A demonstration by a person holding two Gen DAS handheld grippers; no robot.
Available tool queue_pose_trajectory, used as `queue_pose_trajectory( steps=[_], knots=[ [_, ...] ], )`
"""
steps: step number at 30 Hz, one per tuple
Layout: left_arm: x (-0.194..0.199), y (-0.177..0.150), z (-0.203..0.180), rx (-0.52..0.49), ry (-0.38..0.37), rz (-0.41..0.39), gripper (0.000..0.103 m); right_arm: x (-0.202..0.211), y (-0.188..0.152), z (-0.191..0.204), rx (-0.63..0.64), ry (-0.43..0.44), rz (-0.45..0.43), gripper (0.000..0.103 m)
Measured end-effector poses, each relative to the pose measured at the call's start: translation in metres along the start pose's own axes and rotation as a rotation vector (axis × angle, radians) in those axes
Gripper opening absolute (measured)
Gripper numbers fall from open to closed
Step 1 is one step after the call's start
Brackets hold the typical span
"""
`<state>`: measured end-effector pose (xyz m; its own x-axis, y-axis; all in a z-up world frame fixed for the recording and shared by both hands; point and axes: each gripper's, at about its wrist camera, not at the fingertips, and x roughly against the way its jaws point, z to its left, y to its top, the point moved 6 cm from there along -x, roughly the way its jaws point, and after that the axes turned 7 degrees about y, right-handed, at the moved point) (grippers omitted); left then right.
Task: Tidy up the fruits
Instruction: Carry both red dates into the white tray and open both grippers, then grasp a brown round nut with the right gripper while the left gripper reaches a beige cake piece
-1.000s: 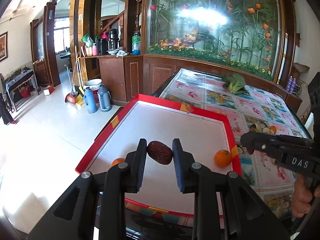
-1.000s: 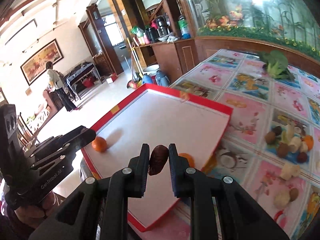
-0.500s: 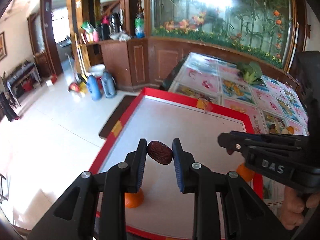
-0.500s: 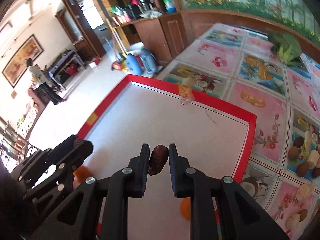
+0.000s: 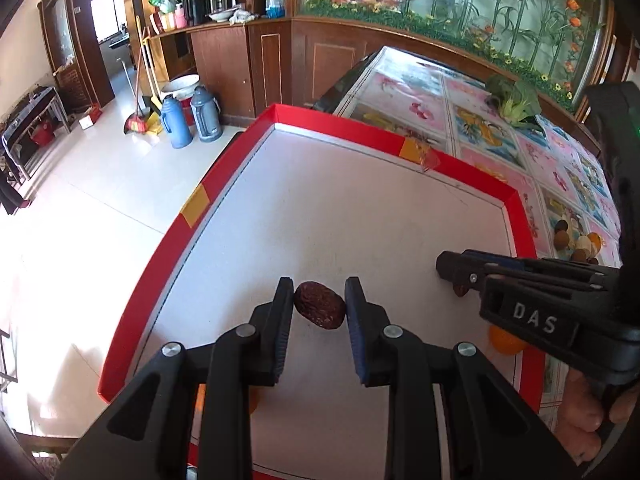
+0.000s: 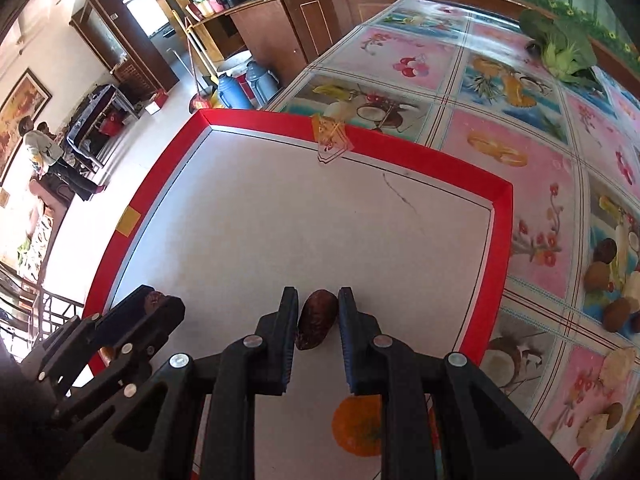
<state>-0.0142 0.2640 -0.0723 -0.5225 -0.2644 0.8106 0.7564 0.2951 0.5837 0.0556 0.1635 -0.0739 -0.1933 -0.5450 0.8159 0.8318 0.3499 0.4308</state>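
Note:
My left gripper (image 5: 319,308) is shut on a dark red date (image 5: 320,310) and holds it over the white board with a red border (image 5: 224,184). My right gripper (image 6: 318,312) is shut on another dark date (image 6: 316,318) over the same board (image 6: 400,148). The right gripper shows at the right of the left wrist view (image 5: 452,272). The left gripper shows at the lower left of the right wrist view (image 6: 156,304). An orange (image 6: 358,424) lies on the board below my right gripper; it also shows in the left wrist view (image 5: 506,340). Another orange (image 5: 251,400) is mostly hidden under my left fingers.
The board lies on a table with a fruit-print cloth (image 6: 500,80). A green vegetable (image 6: 564,48) lies at the table's far end. Two blue thermos flasks (image 5: 188,120) stand on the floor to the left.
Both grippers have moved forward and lower over the board, each still holding its date. The oranges have slid lower in both views.

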Motion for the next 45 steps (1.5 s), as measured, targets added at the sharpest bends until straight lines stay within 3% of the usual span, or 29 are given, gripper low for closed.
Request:
queue_pose_trajectory(
  steps=[2, 3, 4, 6, 8, 13, 17, 21, 26, 30, 37, 39, 42, 45],
  knots=[
    [-0.001, 0.000, -0.001, -0.010, 0.018, 0.002, 0.035, 0.009, 0.000, 0.000, -0.005, 0.015, -0.034, 0.023],
    [0.000, -0.001, 0.000, -0.013, 0.027, 0.002, 0.042, 0.018, 0.000, 0.001, -0.001, 0.032, -0.061, 0.027],
    [0.003, 0.000, 0.001, -0.009, 0.036, -0.009, 0.055, 0.024, -0.001, 0.001, 0.005, 0.045, -0.080, 0.029],
    [0.014, 0.001, 0.003, 0.003, 0.059, -0.058, 0.064, 0.042, -0.003, 0.000, 0.016, 0.053, -0.134, 0.037],
    [0.024, 0.003, 0.004, 0.004, 0.069, -0.094, 0.079, 0.057, -0.006, -0.004, 0.033, 0.049, -0.175, 0.037],
    [0.051, -0.002, -0.011, -0.011, 0.058, -0.162, 0.086, 0.090, -0.019, -0.024, 0.042, 0.039, -0.241, 0.037],
    [0.067, -0.011, -0.037, -0.070, 0.007, -0.187, 0.087, 0.115, -0.026, -0.052, 0.023, 0.027, -0.280, 0.037],
    [0.088, -0.020, -0.067, -0.146, -0.041, -0.219, 0.087, 0.153, -0.040, -0.105, -0.021, -0.014, -0.330, 0.038],
    [0.107, -0.032, -0.118, -0.238, -0.138, -0.232, 0.087, 0.198, -0.063, -0.191, -0.151, -0.102, -0.388, 0.042],
    [0.110, -0.045, -0.165, -0.317, -0.220, -0.207, 0.087, 0.215, -0.083, -0.239, -0.286, -0.076, -0.417, 0.042],
    [0.104, -0.077, -0.239, -0.451, -0.297, -0.142, 0.087, 0.195, -0.099, -0.250, -0.291, -0.015, -0.375, 0.042],
    [0.103, -0.084, -0.251, -0.485, -0.322, -0.136, 0.087, 0.185, -0.101, -0.238, -0.230, 0.005, -0.351, 0.042],
    [0.094, -0.089, -0.257, -0.513, -0.293, -0.130, 0.086, 0.165, -0.104, -0.210, -0.113, 0.053, -0.306, 0.042],
    [0.084, -0.090, -0.254, -0.510, -0.286, -0.109, 0.081, 0.148, -0.099, -0.194, -0.055, 0.019, -0.275, 0.041]
  ],
)
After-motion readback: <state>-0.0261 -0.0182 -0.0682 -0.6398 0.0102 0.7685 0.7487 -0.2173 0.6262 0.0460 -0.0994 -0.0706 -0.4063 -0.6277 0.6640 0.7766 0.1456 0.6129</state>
